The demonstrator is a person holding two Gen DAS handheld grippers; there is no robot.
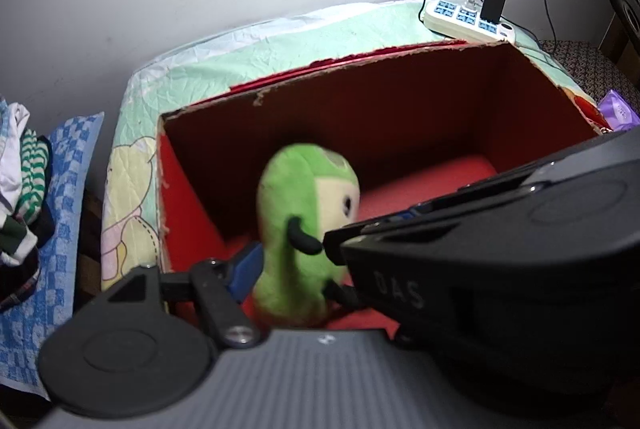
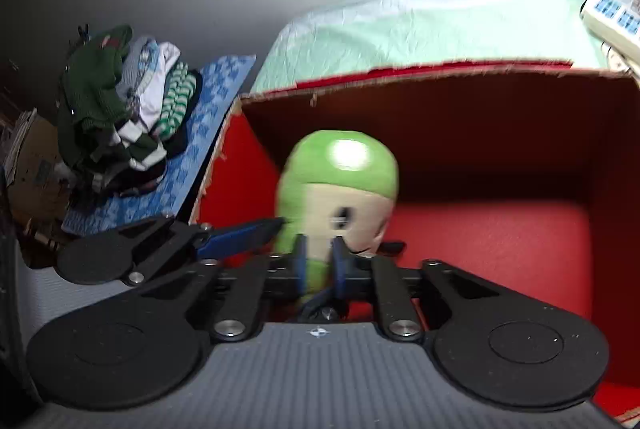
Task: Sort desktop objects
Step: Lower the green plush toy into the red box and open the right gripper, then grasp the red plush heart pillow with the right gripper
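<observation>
Progress: my right tool (image 2: 318,265) is clenched on the green plush toy (image 2: 340,185), hanging it over the red box (image 2: 500,241); not dropped in yet, box otherwise looks bare.
Left tool (image 1: 294,261): one blue finger (image 1: 244,267) just beside the toy's left flank; other finger hidden behind right tool, so can't tell if it grips.
Left to do: release toy; other items unseen.
Surface: clothes pile (image 2: 124,109) on blue checked towel (image 2: 200,133) far left, mint quilt (image 1: 280,45) mid.
Room: grey wall, power strip (image 1: 468,19) far right.
</observation>
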